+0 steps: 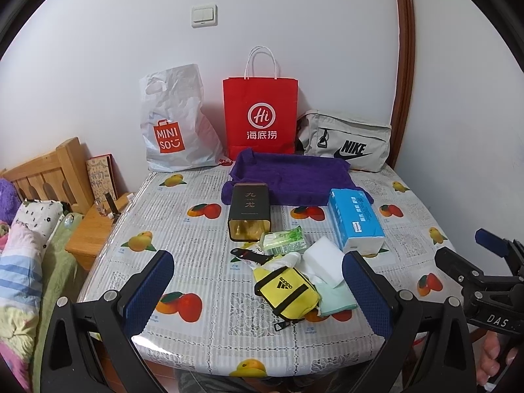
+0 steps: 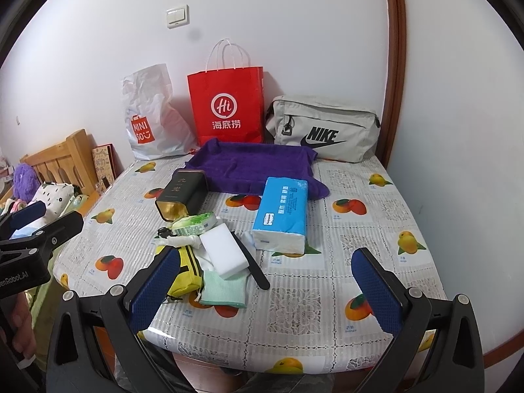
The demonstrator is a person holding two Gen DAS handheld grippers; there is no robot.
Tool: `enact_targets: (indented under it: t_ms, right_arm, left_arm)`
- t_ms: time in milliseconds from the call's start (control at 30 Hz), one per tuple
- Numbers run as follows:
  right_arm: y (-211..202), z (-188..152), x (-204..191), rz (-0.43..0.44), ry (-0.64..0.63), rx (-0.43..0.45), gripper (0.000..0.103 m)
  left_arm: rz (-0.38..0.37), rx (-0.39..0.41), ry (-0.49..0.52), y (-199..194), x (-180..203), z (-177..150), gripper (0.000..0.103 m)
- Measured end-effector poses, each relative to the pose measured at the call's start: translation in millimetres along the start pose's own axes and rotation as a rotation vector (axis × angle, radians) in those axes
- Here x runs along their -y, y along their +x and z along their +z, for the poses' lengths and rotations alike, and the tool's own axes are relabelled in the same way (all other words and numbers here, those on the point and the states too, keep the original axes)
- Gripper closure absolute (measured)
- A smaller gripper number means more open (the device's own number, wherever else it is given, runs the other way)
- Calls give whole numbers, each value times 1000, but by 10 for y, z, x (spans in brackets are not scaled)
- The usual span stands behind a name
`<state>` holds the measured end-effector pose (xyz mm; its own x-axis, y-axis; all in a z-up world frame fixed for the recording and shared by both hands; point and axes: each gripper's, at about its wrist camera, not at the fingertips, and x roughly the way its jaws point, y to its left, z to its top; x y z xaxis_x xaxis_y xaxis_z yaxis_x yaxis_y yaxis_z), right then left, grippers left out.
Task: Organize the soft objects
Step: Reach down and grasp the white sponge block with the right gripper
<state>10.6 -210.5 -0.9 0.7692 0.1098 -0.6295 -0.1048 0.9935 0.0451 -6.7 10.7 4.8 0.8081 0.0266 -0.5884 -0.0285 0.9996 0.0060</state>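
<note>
Both the left gripper (image 1: 258, 290) and right gripper (image 2: 265, 290) gape wide and empty near the table edge; yellow fabric pouch (image 1: 286, 290), white sponge block (image 2: 222, 250) and purple towel (image 2: 252, 167) seemingly lie unsorted, so organizing looks unstarted

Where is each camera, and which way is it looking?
Left wrist: on the left hand-held gripper, facing the wall across the table; a hand shows at right.
Right wrist: on the right hand-held gripper, facing likewise; a hand shows at left.
Both show the red bag and tissue pack.
</note>
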Motion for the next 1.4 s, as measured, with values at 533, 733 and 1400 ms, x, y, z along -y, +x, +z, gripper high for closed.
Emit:
enact_targets:
  t_ms: [533,733,1400]
  right_arm:
    - [661,-169,118,98,54,-80,1]
    - [1020,-254,47,104,-7,-105,2]
    - [2047,-292,-422,266,-216,-222,17]
  left_arm:
    - [-37,-146,-82,766,-276,-210,0]
    - [-32,-227,-127,1166,-443,-347,0]
    - [-126,-305,-220,1718,-738,-495,0]
